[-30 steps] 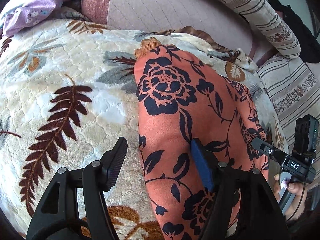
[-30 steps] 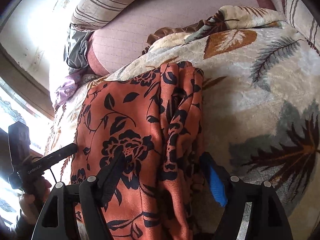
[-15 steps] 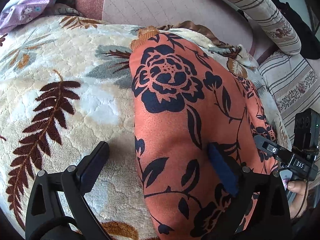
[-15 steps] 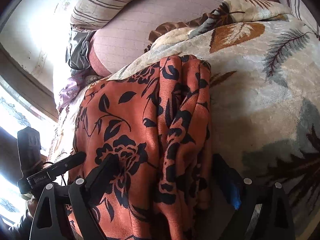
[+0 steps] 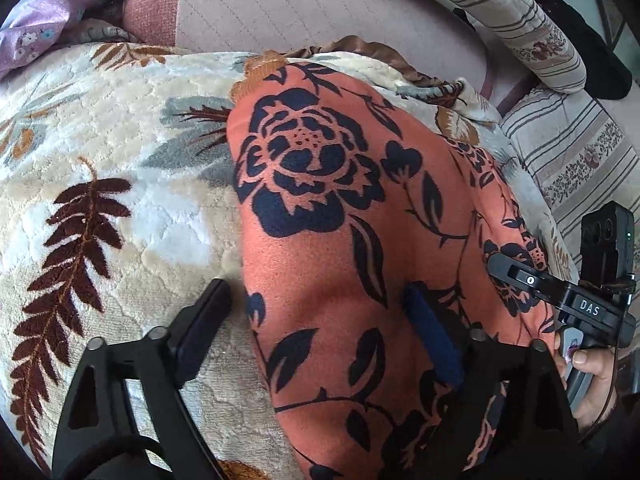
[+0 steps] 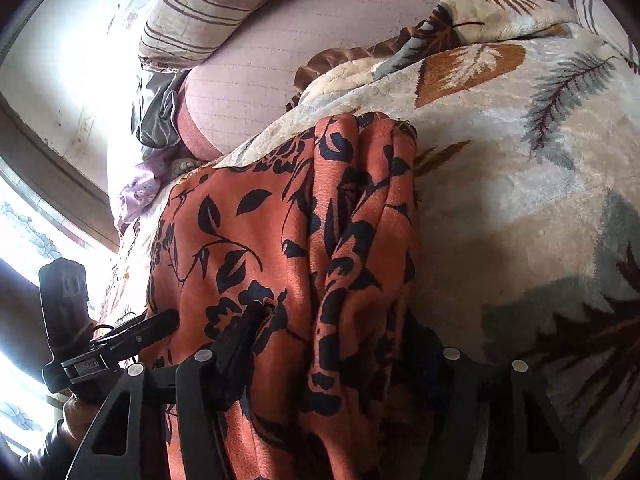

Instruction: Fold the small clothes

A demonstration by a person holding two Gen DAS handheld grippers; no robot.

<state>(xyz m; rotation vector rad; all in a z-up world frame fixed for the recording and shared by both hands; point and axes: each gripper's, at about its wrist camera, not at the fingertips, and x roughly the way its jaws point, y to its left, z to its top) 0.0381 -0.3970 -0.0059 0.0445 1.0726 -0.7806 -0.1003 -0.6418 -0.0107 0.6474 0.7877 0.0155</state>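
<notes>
An orange garment with a dark blue flower print lies flat on a cream leaf-patterned blanket. My left gripper is open and straddles the garment's left edge, one finger on the blanket, the blue-padded finger on the cloth. In the right wrist view the garment has bunched folds along its right edge. My right gripper is open and straddles those folds. The right finger is mostly hidden by cloth.
The blanket covers a pink quilted mattress. Striped pillows lie at the back and right. A lilac cloth lies at the far left. The other gripper shows at each view's edge.
Both grippers have moved forward and down onto the garment's side edges. Their jaws stay open. The garment has not shifted.
</notes>
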